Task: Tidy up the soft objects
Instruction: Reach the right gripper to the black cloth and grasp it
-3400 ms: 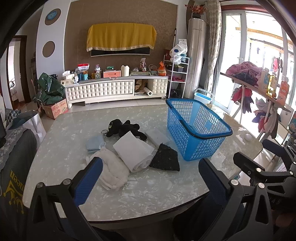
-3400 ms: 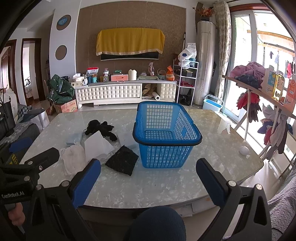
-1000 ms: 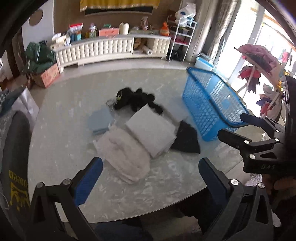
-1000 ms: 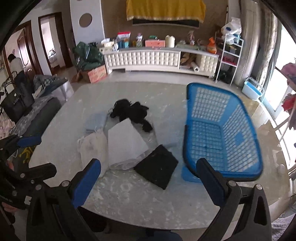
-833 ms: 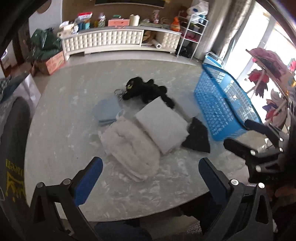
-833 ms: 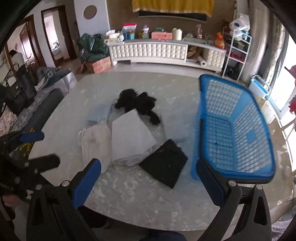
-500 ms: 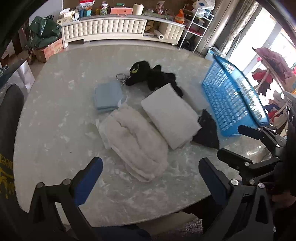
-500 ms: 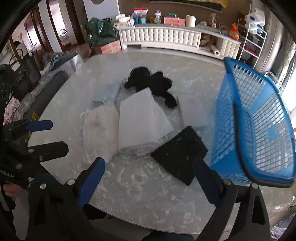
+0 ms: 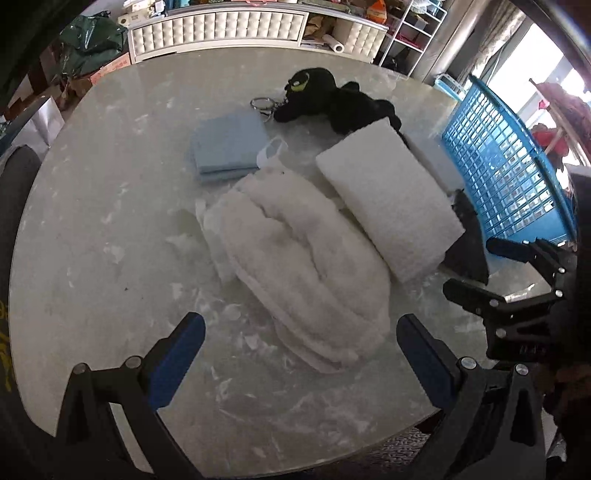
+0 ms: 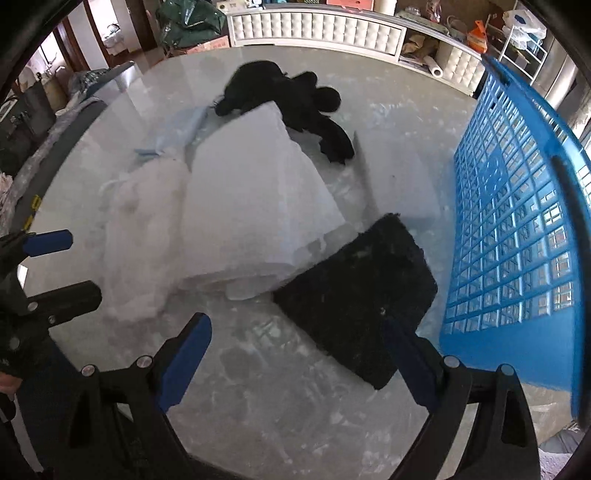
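Note:
Soft things lie on the marble table point(image 9: 92, 258): a fluffy white cloth point(image 9: 303, 266), a folded white towel point(image 9: 388, 199), a folded light blue cloth point(image 9: 229, 146), a black plush toy point(image 9: 332, 98) and a black cloth point(image 10: 358, 291). A blue basket point(image 10: 517, 221) stands at the right. My left gripper point(image 9: 299, 354) is open and empty, just before the fluffy white cloth. My right gripper point(image 10: 299, 354) is open and empty, with the black cloth's near edge between its fingers. The towel point(image 10: 255, 206) and plush toy point(image 10: 291, 99) also show in the right wrist view.
A key ring point(image 9: 263, 103) lies by the plush toy. A flat pale pad point(image 10: 399, 177) lies between the towel and the basket. A white TV cabinet point(image 9: 221, 27) stands behind the table. A dark chair back point(image 9: 14, 192) is at the table's left edge.
Both grippers have moved down and forward toward the table. The left has closed in on the fluffy white cloth, the right on the black cloth. Both stay open.

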Available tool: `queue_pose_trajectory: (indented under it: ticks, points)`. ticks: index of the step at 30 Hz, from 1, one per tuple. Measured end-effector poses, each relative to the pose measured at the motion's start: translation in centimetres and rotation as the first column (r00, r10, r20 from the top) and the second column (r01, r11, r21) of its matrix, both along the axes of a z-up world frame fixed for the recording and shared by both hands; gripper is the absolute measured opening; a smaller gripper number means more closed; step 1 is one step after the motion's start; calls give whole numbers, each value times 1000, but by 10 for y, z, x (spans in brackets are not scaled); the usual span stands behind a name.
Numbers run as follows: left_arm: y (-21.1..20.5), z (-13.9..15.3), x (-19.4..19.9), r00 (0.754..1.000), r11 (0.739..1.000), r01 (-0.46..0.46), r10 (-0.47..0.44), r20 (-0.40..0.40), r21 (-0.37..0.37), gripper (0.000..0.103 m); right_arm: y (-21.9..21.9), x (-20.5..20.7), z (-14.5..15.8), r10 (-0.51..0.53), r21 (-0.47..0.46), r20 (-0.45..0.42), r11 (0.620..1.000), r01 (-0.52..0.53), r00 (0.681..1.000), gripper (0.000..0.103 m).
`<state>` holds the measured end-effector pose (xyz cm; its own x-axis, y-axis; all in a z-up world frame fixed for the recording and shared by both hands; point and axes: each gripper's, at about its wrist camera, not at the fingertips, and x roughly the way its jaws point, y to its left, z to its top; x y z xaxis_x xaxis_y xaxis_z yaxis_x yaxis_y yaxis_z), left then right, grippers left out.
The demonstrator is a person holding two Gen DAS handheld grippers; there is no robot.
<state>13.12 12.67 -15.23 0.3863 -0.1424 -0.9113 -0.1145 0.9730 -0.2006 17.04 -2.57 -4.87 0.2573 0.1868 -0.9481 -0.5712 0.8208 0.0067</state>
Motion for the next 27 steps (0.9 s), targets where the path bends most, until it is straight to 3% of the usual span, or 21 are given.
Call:
queue_pose_trajectory:
  ticks: [5, 11, 13, 18, 25, 27]
  points:
    - [-3, -7, 7, 1000, 1000, 16, -16, -4, 4, 103, -6, 8, -4, -11, -18, -9, 1000, 11, 1000, 87]
    - [-7, -14, 15, 1000, 999, 20, -20, -14, 25, 103, -14, 12, -13, -11, -32, -44, 999, 10, 999, 70]
    - [-6, -16, 16, 1000, 1000, 9, -8, -16, 23, 103, -15, 15, -14, -5, -47, -38, 999, 3, 999, 60]
    - [-7, -18, 20, 1000, 1000, 0, 1, -19, 16, 103, -15, 19, -18, 9, -69, -10, 998, -10, 1000, 53]
    - [-5, -19, 19, 1000, 1000, 0, 1, -18, 20, 103, -25, 14, -12, -6, -64, -16, 998, 5, 1000, 17]
    - [-4, -19, 20, 1000, 1000, -3, 4, -19, 12, 103, -29, 11, -7, -17, -53, -25, 998, 16, 1000, 14]
